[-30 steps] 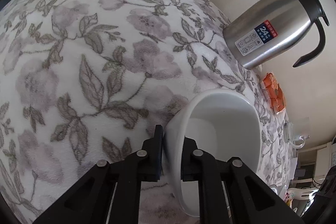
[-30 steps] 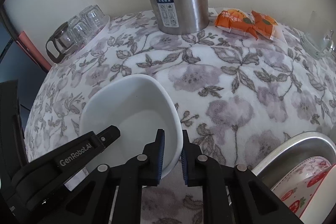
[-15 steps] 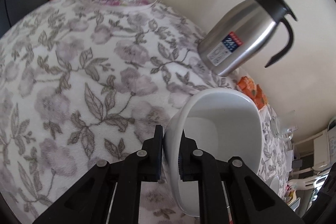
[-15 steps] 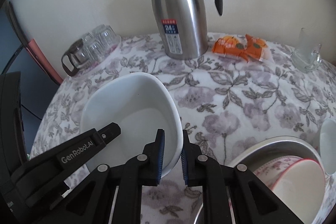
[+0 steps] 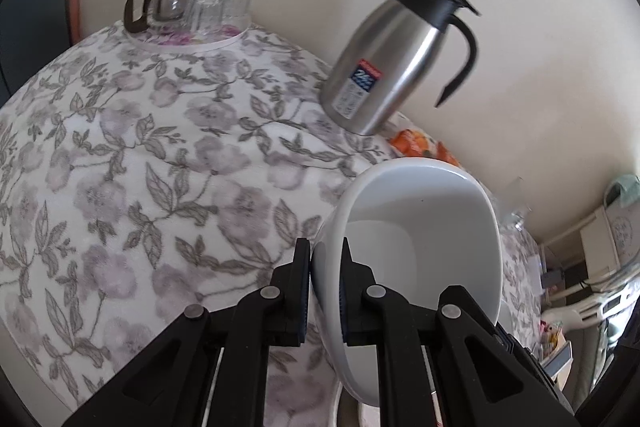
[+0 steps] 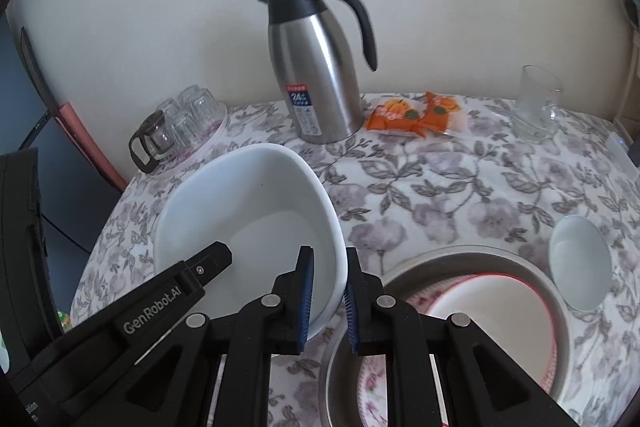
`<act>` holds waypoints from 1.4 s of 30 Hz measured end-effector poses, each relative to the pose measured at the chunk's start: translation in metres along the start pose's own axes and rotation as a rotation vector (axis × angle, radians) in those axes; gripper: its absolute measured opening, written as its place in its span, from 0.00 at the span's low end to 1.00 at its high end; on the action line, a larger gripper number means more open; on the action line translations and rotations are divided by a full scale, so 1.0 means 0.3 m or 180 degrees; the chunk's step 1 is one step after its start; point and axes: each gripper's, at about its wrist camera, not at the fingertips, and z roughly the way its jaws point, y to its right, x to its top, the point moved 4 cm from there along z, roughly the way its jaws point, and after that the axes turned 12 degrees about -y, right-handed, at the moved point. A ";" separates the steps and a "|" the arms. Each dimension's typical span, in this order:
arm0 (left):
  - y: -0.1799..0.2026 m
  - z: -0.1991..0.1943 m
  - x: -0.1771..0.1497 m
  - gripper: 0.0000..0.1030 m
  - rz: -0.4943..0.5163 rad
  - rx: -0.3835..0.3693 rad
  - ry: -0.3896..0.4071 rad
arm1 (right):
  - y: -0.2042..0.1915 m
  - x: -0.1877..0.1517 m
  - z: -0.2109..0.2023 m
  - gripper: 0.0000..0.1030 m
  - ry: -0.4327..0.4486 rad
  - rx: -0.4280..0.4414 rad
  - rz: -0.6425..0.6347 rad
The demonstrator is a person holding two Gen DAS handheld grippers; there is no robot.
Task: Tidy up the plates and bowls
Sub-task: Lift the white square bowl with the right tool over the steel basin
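Lower centre of both frames: white bowl [image 6: 248,227] carried by two grippers
Steel basin [image 6: 560,307] at lower right already holds a red-rimmed bowl [image 6: 492,307]; small white bowl [image 6: 580,263] remains outside. Left gripper [image 5: 325,291] and right gripper [image 6: 328,297] each pinch opposite rims, nearly closed; basin's bottom is cut off

Your left gripper [image 5: 325,291] is clamping the rim of the white bowl [image 5: 424,227], which is tilting above the floral cloth [image 5: 140,167]; the steel jug [image 5: 392,59] is standing at 1 o'clock.

Glossy white bowl [image 6: 248,211], brushed-steel jug [image 6: 320,79], soft matt floral cloth [image 6: 440,187].
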 end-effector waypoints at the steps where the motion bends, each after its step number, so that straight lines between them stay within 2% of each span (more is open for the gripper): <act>1: 0.013 -0.008 -0.006 0.11 0.0033 0.0007 0.0012 | 0.011 -0.004 -0.017 0.15 0.0024 0.0020 0.0024; 7: 0.105 -0.056 -0.057 0.11 0.0215 0.0002 0.0077 | 0.074 -0.030 -0.101 0.15 0.0157 0.0035 0.0152; 15: 0.212 -0.051 -0.126 0.11 0.0397 -0.0045 0.0013 | 0.202 -0.071 -0.182 0.15 0.0229 0.0054 0.0366; 30: 0.407 -0.025 -0.245 0.11 0.0676 -0.0042 -0.0053 | 0.401 -0.142 -0.259 0.15 0.0265 -0.0002 0.0603; 42: 0.449 0.016 -0.289 0.12 0.0739 -0.0017 -0.0129 | 0.467 -0.158 -0.257 0.15 0.0181 0.0091 0.0671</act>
